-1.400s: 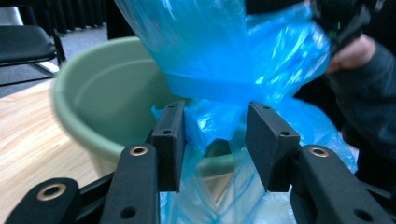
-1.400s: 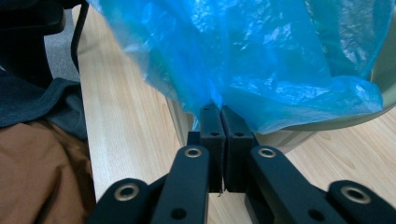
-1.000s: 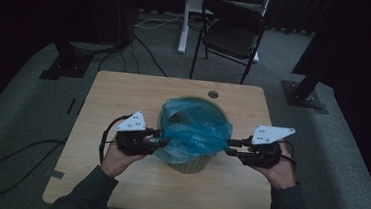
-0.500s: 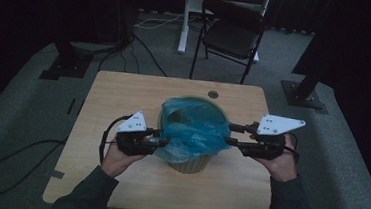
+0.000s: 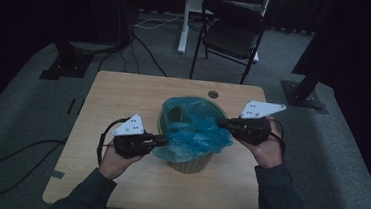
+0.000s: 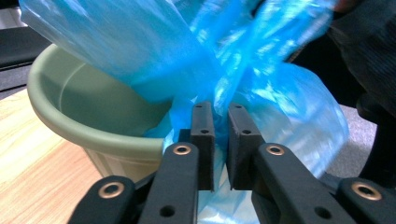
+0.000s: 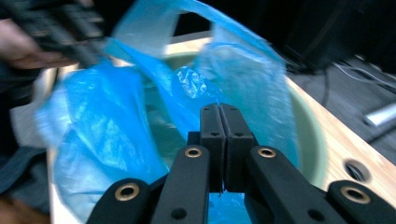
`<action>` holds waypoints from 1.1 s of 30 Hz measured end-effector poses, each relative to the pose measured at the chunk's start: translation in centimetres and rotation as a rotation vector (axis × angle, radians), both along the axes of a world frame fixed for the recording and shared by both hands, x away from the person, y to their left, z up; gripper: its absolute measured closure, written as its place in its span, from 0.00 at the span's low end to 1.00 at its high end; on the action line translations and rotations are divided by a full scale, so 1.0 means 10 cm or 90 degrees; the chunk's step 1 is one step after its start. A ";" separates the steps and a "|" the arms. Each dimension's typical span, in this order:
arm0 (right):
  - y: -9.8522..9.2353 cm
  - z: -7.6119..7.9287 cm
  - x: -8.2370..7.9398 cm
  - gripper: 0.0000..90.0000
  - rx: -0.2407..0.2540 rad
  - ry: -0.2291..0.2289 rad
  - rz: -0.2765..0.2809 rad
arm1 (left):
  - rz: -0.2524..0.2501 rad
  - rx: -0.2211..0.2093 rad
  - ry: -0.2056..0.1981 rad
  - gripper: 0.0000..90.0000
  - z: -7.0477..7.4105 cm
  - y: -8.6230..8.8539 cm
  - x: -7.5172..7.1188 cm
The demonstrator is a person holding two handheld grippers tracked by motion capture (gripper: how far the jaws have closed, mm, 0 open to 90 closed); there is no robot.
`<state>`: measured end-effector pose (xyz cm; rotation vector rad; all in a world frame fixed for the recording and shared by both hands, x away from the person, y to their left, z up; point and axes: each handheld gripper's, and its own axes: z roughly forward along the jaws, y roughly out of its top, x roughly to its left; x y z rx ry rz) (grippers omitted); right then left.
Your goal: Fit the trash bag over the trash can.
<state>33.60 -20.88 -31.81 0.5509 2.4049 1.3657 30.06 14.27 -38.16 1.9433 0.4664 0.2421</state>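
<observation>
Blue bag (image 5: 194, 133) drapes over the green bin (image 5: 189, 161) mid-tabletop (image 5: 124, 94) from above, your hand-held grippers at either side. Left hand-held gripper (image 6: 220, 109): jaws just closed, pinching bag plastic at the rim. Right hand-held gripper (image 7: 220, 112): just clamped tight, film caught between.
</observation>
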 end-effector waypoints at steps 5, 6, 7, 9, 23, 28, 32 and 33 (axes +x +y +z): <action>-0.10 -0.09 0.13 1.00 0.002 0.017 -0.073 | -0.017 0.015 -0.009 0.98 -0.06 0.00 -0.11; -0.13 -0.11 0.16 1.00 0.005 0.024 -0.088 | -0.019 0.023 -0.009 0.98 -0.08 0.00 -0.12; -0.16 -0.13 0.18 1.00 0.007 0.028 -0.101 | -0.019 0.023 -0.009 0.98 -0.08 0.00 -0.12; -0.21 -0.17 0.23 1.00 0.014 0.039 -0.131 | -0.026 0.035 -0.006 0.98 -0.13 -0.01 -0.15; -0.52 -0.43 0.50 1.00 0.022 0.107 -0.260 | -0.019 0.081 0.009 0.99 -0.31 0.03 -0.21; -0.52 -0.44 0.50 1.00 0.021 0.111 -0.251 | -0.007 0.067 -0.009 0.92 -0.22 0.06 -0.20; -0.48 -0.42 0.47 1.00 0.019 0.098 -0.230 | 0.006 0.049 -0.018 0.77 -0.13 0.10 -0.18; -0.47 -0.41 0.46 1.00 0.020 0.096 -0.224 | 0.007 0.038 -0.029 0.75 -0.06 0.12 -0.18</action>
